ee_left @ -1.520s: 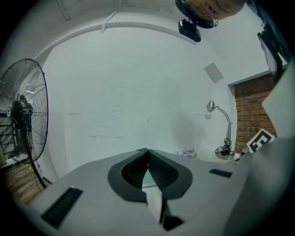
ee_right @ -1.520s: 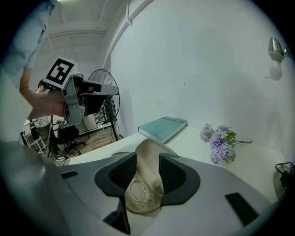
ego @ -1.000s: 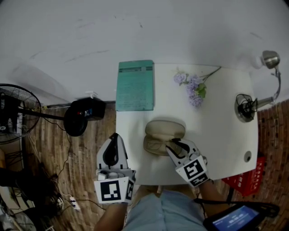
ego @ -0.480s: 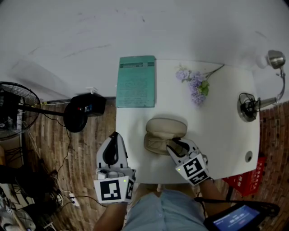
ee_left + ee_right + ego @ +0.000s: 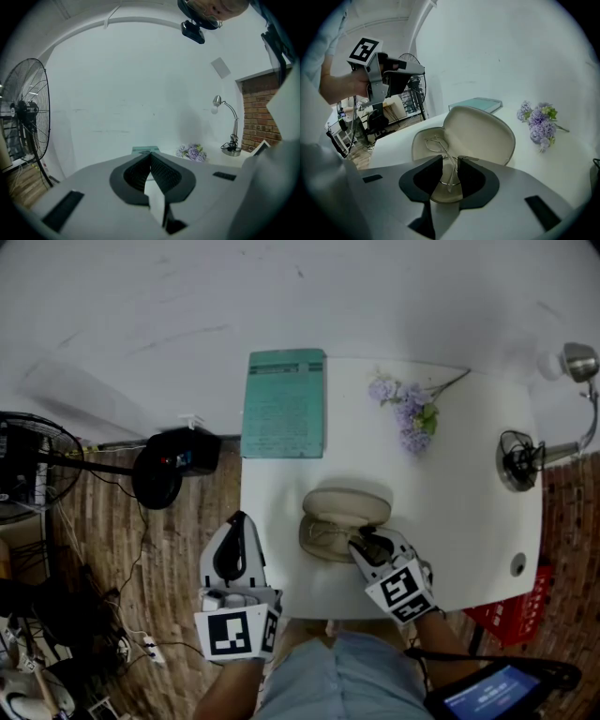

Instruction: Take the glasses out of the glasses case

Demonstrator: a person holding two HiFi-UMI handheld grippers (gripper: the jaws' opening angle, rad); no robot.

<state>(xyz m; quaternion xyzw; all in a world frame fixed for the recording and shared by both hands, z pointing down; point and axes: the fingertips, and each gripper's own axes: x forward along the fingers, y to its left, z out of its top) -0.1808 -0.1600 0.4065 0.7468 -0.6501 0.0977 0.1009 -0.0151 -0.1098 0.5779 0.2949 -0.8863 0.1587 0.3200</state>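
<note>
- Beige glasses case (image 5: pixel 345 507) lies open near the front edge of the white counter (image 5: pixel 459 493), with its lid tipped up on the far side. The thin wire glasses (image 5: pixel 437 143) lie folded in the lower shell.
- Angled down into that shell, the right gripper (image 5: pixel 449 163) has just been closing its jaws. They stand part open astride one wire of the frame, with a gap on either side, so nothing is pinched yet. Which part of the frame that wire is, I cannot tell.
- Off the counter's left edge, the left gripper (image 5: pixel 150 158) is clenched, jaws together on nothing.
- The step in hand looks like the grasp itself. Keep the wire centred between the pads and finish closing gently, since such thin metal would likely slip sideways or bend under a hard squeeze.
- Once it is held, lift slowly and straight up, clear of the shell's rim and the raised lid.
- The case looks light and may ride up with the frame. The idle left gripper could come across and steady the shell.
</note>
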